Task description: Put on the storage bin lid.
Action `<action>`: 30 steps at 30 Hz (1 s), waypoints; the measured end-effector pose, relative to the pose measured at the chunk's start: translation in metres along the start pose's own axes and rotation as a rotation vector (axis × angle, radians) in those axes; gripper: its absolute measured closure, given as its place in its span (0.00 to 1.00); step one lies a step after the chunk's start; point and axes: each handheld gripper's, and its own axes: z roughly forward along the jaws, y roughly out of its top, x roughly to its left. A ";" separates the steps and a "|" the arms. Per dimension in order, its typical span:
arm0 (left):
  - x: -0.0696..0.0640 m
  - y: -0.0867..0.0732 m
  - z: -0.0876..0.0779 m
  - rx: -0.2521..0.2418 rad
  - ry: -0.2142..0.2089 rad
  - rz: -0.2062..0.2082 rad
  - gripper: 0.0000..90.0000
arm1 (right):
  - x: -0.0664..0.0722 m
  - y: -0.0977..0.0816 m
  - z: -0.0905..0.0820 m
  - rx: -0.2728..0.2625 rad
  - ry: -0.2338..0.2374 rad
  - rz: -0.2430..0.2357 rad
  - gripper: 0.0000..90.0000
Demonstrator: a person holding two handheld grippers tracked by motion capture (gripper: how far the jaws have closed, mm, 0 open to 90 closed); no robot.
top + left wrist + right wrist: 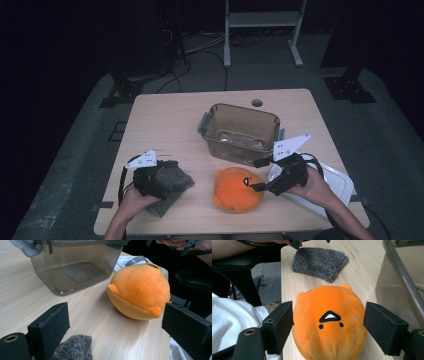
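Observation:
A round orange plush toy [237, 192] with a small black face lies near the table's front edge. My right gripper [257, 175] stands open, its jaws on either side of the toy's [329, 322] right end, not squeezing it. A grey fuzzy cloth [172, 187] lies at the front left. My left gripper [167, 175] rests over the cloth, open, with the cloth's edge [73, 348] low between its jaws. In the left gripper view the toy [140, 290] sits ahead to the right.
A clear brown plastic container [240, 130] with grey latches stands open at the table's middle, a small flat item inside. Its white lid [335, 187] lies at the front right under my right hand. A chair and floor cables sit beyond the table.

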 end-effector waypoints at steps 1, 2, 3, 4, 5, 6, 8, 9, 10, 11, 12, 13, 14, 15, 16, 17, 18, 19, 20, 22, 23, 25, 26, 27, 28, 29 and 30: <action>0.000 0.000 0.000 -0.001 -0.001 -0.001 0.07 | 0.000 0.000 0.002 0.002 0.002 -0.003 0.25; 0.000 0.000 0.000 -0.003 -0.002 -0.002 0.07 | 0.000 0.001 0.004 0.006 0.005 -0.003 0.25; 0.000 0.000 0.000 -0.004 -0.002 -0.002 0.07 | -0.001 0.001 0.006 0.006 0.008 -0.005 0.25; 0.000 0.000 0.000 -0.004 -0.003 -0.002 0.07 | -0.001 0.001 0.008 0.008 0.011 -0.004 0.25; 0.000 0.000 0.000 -0.003 -0.003 -0.002 0.07 | -0.001 0.001 0.010 0.012 0.013 -0.002 0.25; 0.000 0.000 0.000 0.000 -0.004 -0.001 0.07 | -0.002 0.001 0.012 0.015 0.016 -0.005 0.25; 0.001 0.000 0.001 0.001 -0.005 0.001 0.07 | -0.001 0.001 0.015 0.019 0.019 -0.008 0.25; 0.001 0.000 0.001 0.000 -0.006 0.001 0.08 | -0.001 0.001 0.017 0.020 0.022 -0.007 0.25; 0.001 0.000 0.001 -0.002 -0.006 0.001 0.07 | -0.002 0.001 0.019 0.022 0.024 -0.008 0.25; 0.001 0.000 0.001 -0.005 -0.005 0.002 0.08 | -0.002 0.001 0.022 0.024 0.027 -0.008 0.25; 0.001 0.001 0.001 -0.008 -0.005 0.001 0.07 | -0.002 0.001 0.024 0.026 0.030 -0.008 0.25; 0.001 0.001 0.001 -0.011 -0.006 0.001 0.07 | -0.003 0.001 0.025 0.029 0.031 -0.008 0.25; 0.001 0.001 0.001 -0.012 -0.007 0.003 0.08 | -0.004 0.001 0.027 0.027 0.031 -0.009 0.25; 0.001 0.001 0.002 -0.012 -0.008 0.003 0.07 | -0.004 0.001 0.028 0.027 0.033 -0.008 0.25; 0.001 0.001 0.002 -0.013 -0.008 0.003 0.07 | -0.005 0.001 0.030 0.025 0.037 -0.005 0.25; 0.001 0.001 0.002 -0.012 -0.008 0.003 0.07 | -0.006 0.001 0.032 0.021 0.036 -0.006 0.25; 0.001 0.001 0.002 -0.011 -0.007 0.003 0.07 | -0.006 0.001 0.034 0.021 0.041 -0.003 0.25; 0.001 0.001 0.002 -0.010 -0.005 0.003 0.07 | -0.006 0.002 0.036 0.022 0.043 0.000 0.25; 0.001 0.000 0.001 -0.010 -0.005 0.003 0.08 | -0.007 0.002 0.038 0.021 0.044 -0.005 0.26; 0.001 0.000 0.001 -0.011 -0.004 0.002 0.08 | -0.007 0.003 0.043 0.024 0.048 -0.005 0.27; 0.001 0.000 0.001 -0.011 -0.003 0.000 0.07 | -0.007 0.004 0.045 0.026 0.053 -0.012 0.29; 0.002 -0.001 0.000 -0.012 -0.002 -0.001 0.08 | -0.007 0.005 0.050 0.029 0.055 -0.022 0.31; 0.002 -0.001 0.000 -0.011 -0.002 -0.002 0.08 | -0.007 0.005 0.052 0.030 0.060 -0.023 0.32; 0.002 -0.001 0.000 -0.011 -0.003 -0.001 0.08 | -0.007 0.005 0.054 0.031 0.059 -0.027 0.33; 0.002 -0.001 0.000 -0.011 -0.004 0.001 0.08 | -0.007 0.005 0.056 0.031 0.060 -0.039 0.36; 0.002 -0.001 0.000 -0.011 -0.005 0.003 0.08 | -0.006 0.005 0.057 0.033 0.058 -0.043 0.39; 0.002 -0.002 -0.001 -0.010 -0.004 0.004 0.08 | -0.006 0.004 0.059 0.033 0.055 -0.052 0.41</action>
